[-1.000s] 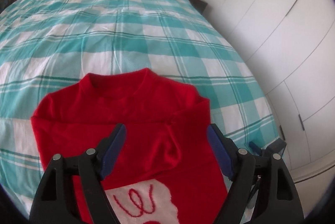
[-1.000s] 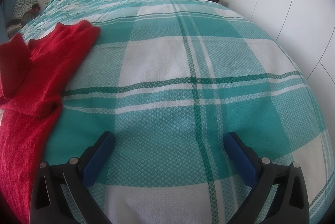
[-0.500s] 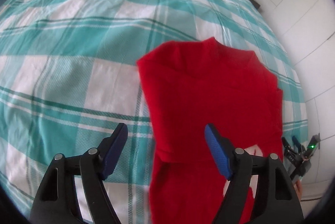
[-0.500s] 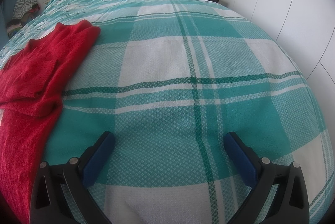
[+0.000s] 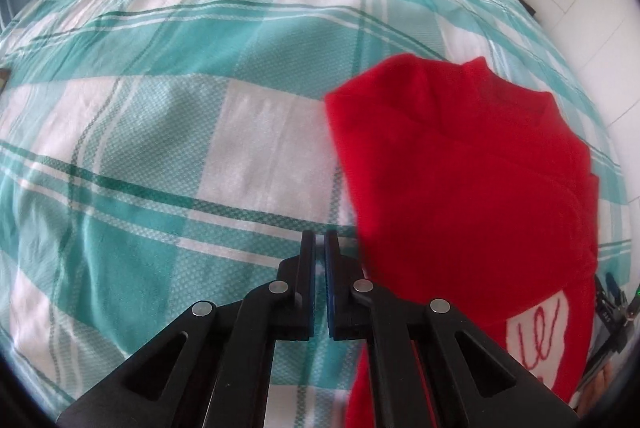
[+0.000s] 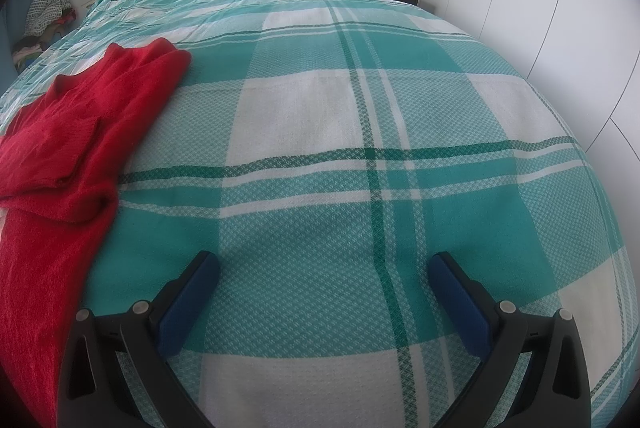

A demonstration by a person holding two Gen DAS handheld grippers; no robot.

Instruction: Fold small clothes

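Red knit sweater (image 5: 460,188), sleeves apparently folded in, lying flat on the teal-and-white checked bed cover (image 5: 168,132); left gripper (image 5: 320,248) with jaws clenched on nothing just beside its edge; right gripper (image 6: 324,268) jaws released over bare cover.

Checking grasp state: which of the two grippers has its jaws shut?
The left gripper: its blue pads meet, empty, beside the red sweater. The right gripper stands wide open.
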